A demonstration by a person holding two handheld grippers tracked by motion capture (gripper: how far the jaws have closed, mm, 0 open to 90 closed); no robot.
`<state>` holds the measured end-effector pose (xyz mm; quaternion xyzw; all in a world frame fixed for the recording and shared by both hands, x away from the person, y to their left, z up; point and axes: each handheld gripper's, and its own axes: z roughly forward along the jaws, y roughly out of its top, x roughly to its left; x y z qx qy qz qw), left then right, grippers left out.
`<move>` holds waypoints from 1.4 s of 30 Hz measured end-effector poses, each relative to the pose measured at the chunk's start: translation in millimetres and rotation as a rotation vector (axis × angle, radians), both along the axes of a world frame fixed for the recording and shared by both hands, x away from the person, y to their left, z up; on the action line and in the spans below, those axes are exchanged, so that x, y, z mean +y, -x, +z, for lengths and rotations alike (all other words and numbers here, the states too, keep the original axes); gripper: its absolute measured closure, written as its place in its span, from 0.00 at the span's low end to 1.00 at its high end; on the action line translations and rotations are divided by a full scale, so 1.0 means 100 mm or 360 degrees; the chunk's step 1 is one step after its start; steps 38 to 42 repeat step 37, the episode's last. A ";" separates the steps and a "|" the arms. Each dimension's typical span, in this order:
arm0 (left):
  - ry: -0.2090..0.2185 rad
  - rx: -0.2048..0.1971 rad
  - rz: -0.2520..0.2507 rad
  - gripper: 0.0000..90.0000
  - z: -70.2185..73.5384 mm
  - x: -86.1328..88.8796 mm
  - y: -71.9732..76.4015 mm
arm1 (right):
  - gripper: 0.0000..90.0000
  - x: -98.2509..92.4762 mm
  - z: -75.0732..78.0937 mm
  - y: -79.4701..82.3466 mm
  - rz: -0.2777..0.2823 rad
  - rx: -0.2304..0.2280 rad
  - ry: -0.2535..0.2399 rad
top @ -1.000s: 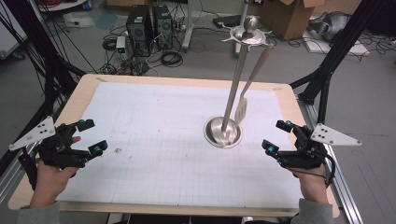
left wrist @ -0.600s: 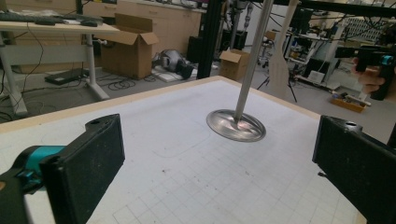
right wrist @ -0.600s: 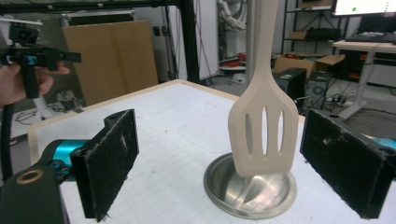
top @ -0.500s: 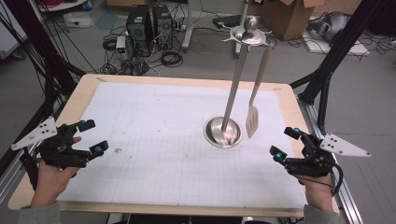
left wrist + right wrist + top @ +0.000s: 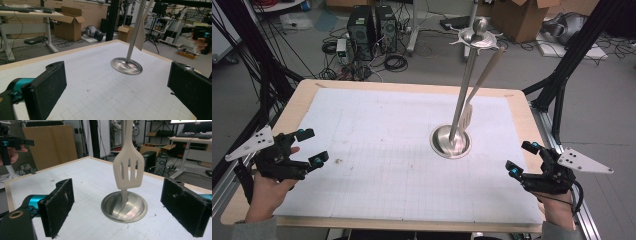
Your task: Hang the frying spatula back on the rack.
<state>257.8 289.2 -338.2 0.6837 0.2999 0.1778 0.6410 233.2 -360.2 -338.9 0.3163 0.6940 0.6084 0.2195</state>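
A spatula (image 5: 468, 112) hangs from the stand (image 5: 451, 142) right of the table's (image 5: 377, 130) middle.

A beige slotted spatula (image 5: 128, 167) hangs blade-down from the steel stand (image 5: 452, 141), above its round base.

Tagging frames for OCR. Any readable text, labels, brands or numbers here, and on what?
None legible.
Monitor: coloured marks at the right gripper view's top edge, too blurred to read.
Cardboard boxes: no readable print.
Grid mat: lines only, no numbers.
Spatula, stand: no markings.
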 end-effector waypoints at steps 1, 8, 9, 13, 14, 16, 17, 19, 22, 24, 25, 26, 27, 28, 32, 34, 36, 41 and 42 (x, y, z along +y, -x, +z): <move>0.0000 0.0000 0.0000 0.03 0.00 0.00 0.00 | 0.12 0.00 0.00 0.01 0.0008 -0.0002 0.0002; 0.0000 -0.0004 -0.0002 0.03 0.00 0.00 0.00 | 0.12 -0.06 0.00 0.07 -0.0011 -0.0004 -0.0019; -0.0001 -0.0004 -0.0002 0.03 0.00 -0.01 0.01 | 0.12 -0.08 0.00 0.08 -0.0015 -0.0007 -0.0020; 0.0001 -0.0007 -0.0002 0.03 0.01 -0.01 0.01 | 0.12 -0.12 0.00 0.11 -0.0037 -0.0007 -0.0033; 0.0001 -0.0007 -0.0002 0.03 0.01 -0.01 0.01 | 0.12 -0.13 0.00 0.12 -0.0041 -0.0008 -0.0037; -0.0004 -0.0005 -0.0005 0.03 0.00 -0.01 0.01 | 0.12 -0.16 -0.01 0.13 -0.0054 -0.0001 -0.0041; -0.0006 -0.0003 -0.0005 0.03 0.00 -0.01 0.01 | 0.12 -0.16 -0.02 0.13 -0.0056 0.0001 -0.0046; -0.0006 -0.0005 -0.0006 0.03 0.00 -0.02 0.01 | 0.12 -0.18 -0.03 0.14 -0.0062 0.0012 -0.0053; -0.0011 -0.0004 -0.0008 0.03 0.00 -0.02 0.01 | 0.12 -0.20 -0.04 0.14 -0.0064 0.0016 -0.0047; -0.0008 0.0000 -0.0004 0.03 -0.01 -0.02 0.00 | 0.12 -0.22 -0.05 0.14 -0.0067 0.0022 -0.0047; -0.0012 0.0004 -0.0002 0.03 -0.01 -0.01 0.00 | 0.12 -0.23 -0.06 0.14 -0.0068 0.0024 -0.0050; -0.0011 0.0003 -0.0003 0.03 -0.02 -0.01 0.00 | 0.12 -0.24 -0.07 0.14 -0.0071 0.0029 -0.0051; -0.0008 0.0006 -0.0001 0.03 -0.02 -0.01 0.00 | 0.12 -0.25 -0.08 0.14 -0.0073 0.0035 -0.0054; -0.0006 0.0007 0.0001 0.03 -0.02 -0.01 0.00 | 0.12 -0.26 -0.08 0.15 -0.0072 0.0042 -0.0052; -0.0016 0.0012 0.0000 0.03 -0.03 -0.02 0.00 | 0.12 -0.27 -0.09 0.15 -0.0067 0.0042 -0.0064; -0.0022 0.0017 0.0000 0.03 -0.04 -0.02 -0.01 | 0.12 -0.27 -0.10 0.14 -0.0059 0.0039 -0.0074; -0.0024 0.0022 0.0005 0.03 -0.04 -0.03 -0.02 | 0.12 -0.26 -0.10 0.13 -0.0051 0.0035 -0.0075; -0.0026 0.0024 0.0009 0.03 -0.05 -0.03 -0.02 | 0.12 -0.25 -0.10 0.12 -0.0044 0.0041 -0.0079; -0.0026 0.0024 0.0009 0.03 -0.05 -0.03 -0.02 | 0.12 -0.25 -0.10 0.12 -0.0044 0.0041 -0.0079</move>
